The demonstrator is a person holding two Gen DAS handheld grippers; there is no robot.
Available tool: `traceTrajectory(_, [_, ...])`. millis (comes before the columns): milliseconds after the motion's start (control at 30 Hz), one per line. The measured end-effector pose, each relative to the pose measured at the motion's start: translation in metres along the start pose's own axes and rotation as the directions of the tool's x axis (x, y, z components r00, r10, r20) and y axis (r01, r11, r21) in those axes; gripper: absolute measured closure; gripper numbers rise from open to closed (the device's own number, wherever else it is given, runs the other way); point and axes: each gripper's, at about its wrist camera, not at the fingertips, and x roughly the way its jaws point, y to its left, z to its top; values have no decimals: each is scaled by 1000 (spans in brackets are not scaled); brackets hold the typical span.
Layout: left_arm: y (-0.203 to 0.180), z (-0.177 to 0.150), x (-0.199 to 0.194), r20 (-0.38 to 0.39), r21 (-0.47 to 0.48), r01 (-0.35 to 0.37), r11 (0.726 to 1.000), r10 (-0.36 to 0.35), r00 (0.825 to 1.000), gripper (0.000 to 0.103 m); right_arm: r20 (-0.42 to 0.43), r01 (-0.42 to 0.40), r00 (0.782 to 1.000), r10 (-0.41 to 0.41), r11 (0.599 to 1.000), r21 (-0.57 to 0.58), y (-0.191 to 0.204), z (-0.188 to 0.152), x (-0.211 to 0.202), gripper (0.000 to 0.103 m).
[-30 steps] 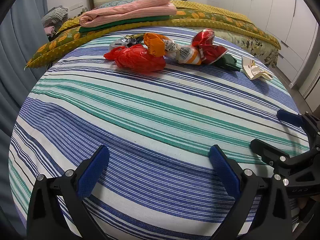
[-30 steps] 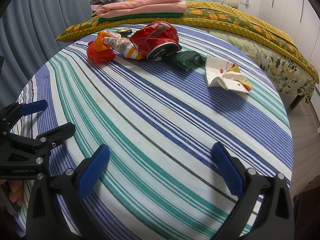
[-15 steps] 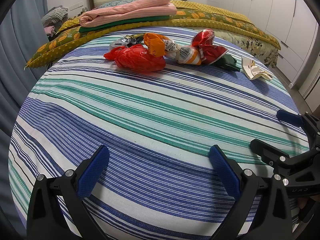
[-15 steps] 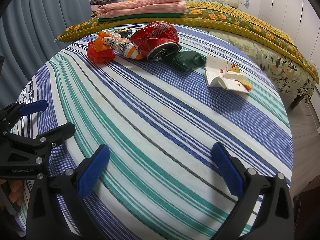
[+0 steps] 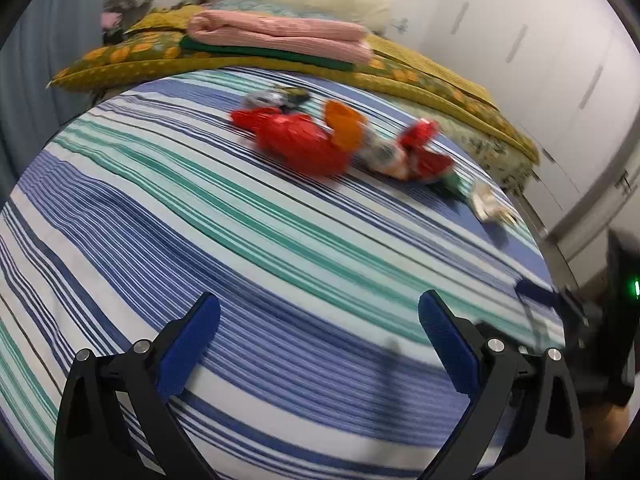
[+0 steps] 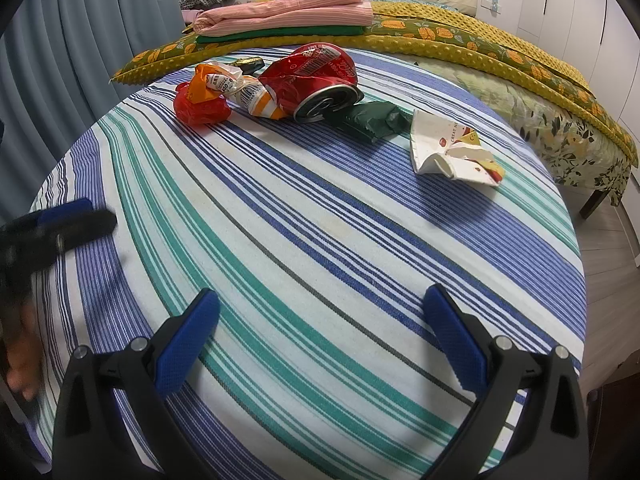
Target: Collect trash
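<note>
A heap of trash lies at the far side of the striped cloth (image 6: 320,240): a red plastic bag (image 6: 200,108), an orange and white wrapper (image 6: 240,88), a crushed red can (image 6: 316,76), a dark green wrapper (image 6: 368,120) and a flattened white paper cup (image 6: 452,152). The left wrist view is blurred; the red bag (image 5: 300,140) and the can (image 5: 424,152) show there. My left gripper (image 5: 320,332) is open and empty, well short of the heap. My right gripper (image 6: 320,328) is open and empty near the front edge.
Folded pink and green cloth (image 6: 288,16) lies on a yellow leaf-print quilt (image 6: 460,40) behind the heap. Grey curtains (image 6: 80,40) hang at the left. White cupboards (image 5: 540,40) stand at the right. The cloth's right edge drops to the floor (image 6: 608,240).
My left gripper has swung and tilted, so its view is blurred and the heap sits more to the right. The right gripper has hardly moved.
</note>
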Motion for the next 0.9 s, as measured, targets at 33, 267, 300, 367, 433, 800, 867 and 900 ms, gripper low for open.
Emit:
traceTrajectory(33, [1,9,2,-1,-1,5,1000,-5,1000,5,0,0,1000,0,1000,0,0,0,0,4])
traceTrajectory(267, [-28,65,36,31,113,-101,988,98,995,5,0,0,1000,0,1000,0,0,0,0,4])
traceTrajectory(300, [-30,71,45,17,130,-131,983,130,991,5,0,0,1000,0,1000,0,0,0,0,4])
traceTrajectory(367, [-32,81,65,8,142,-195,971,196,981,5,0,0,1000,0,1000,0,0,0,0,4])
traceTrajectory(433, [-28,89,78,4,120,-218,969,219,976,5,0,0,1000,0,1000,0,0,0,0,4])
traceTrajectory(800, [21,68,40,-14,114,-94,989,96,995,66,0,0,1000,0,1000,0,0,0,0,4])
traceTrajectory(867, [32,52,19,-34,138,-65,988,71,997,66,0,0,1000,0,1000,0,0,0,0,4])
traceTrajectory(900, [38,44,9,-49,148,-50,988,57,997,66,0,0,1000,0,1000,0,0,0,0,4])
